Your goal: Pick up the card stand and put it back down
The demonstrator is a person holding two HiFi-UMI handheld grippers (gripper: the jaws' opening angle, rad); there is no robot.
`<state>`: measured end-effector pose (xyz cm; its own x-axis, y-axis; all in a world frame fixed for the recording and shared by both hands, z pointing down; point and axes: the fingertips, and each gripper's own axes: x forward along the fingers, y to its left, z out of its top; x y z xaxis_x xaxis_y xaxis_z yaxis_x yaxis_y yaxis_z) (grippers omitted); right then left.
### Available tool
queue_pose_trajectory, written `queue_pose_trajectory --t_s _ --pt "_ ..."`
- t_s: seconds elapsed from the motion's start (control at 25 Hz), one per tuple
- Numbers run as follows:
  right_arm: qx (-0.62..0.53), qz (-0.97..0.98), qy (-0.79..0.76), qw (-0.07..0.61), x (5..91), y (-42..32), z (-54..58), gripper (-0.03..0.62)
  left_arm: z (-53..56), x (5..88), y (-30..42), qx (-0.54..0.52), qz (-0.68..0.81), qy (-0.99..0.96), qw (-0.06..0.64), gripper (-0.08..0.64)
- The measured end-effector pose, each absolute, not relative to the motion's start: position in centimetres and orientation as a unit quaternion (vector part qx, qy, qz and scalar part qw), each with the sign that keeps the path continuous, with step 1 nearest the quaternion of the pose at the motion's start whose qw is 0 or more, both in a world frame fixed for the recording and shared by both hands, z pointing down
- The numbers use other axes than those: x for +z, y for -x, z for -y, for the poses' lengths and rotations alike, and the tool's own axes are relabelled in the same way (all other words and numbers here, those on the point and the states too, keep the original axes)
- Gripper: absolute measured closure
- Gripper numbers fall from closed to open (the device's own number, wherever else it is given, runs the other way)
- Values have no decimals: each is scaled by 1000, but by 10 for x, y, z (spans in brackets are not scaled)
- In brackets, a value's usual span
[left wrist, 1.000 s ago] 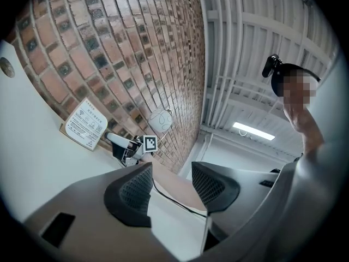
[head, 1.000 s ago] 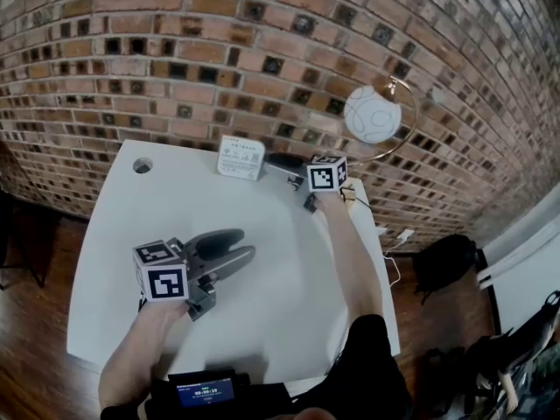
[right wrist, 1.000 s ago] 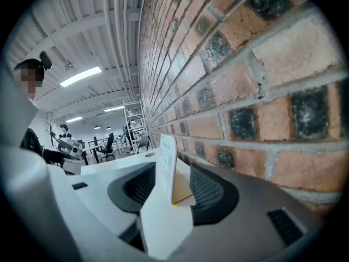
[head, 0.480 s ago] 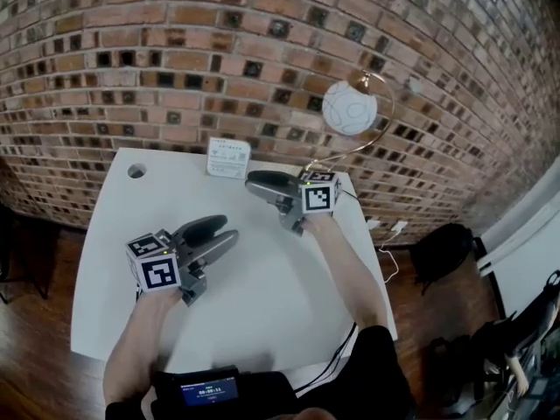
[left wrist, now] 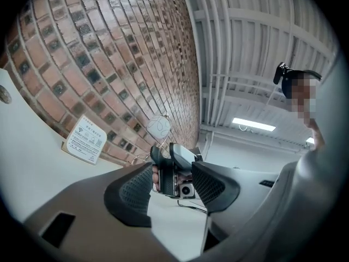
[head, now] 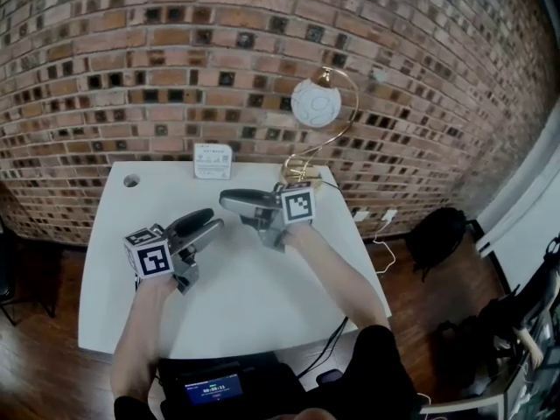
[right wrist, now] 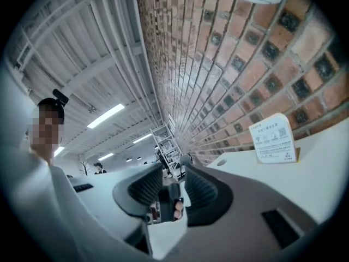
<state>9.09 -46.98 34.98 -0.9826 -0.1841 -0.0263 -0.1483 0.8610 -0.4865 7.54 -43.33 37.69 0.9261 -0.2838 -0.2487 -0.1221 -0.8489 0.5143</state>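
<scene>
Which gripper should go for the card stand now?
Right, probably. The right gripper hovers nearer the card stand by the brick wall than the left gripper. Its jaws are closing with nothing between them, so reopen first.

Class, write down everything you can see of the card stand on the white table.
The card stand is a small white card, roughly square with rounded corners. It is printed with fine text, small icons and a wifi-like symbol near its top. It looks like stiff plastic or card, with what seems a tan strip along its foot. It stands upright at the far edge of the table, just in front of the brick wall. Only the table touches it.
</scene>
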Motion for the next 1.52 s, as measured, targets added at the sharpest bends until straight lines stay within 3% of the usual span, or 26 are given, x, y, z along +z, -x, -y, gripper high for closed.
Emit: queue_pose_trajectory --t_s 0.2,0.68,1.52 --pt "-249 -964 70 68 327 -92 418 443 394 351 -93 -155 80 -955 240 337" --pt "-242 -958 63 142 299 -97 286 463 276 330 -100 -184 34 -937 294 337" --pt "-207 -961 102 153 298 -105 111 468 99 328 -102 -183 39 -937 295 345"
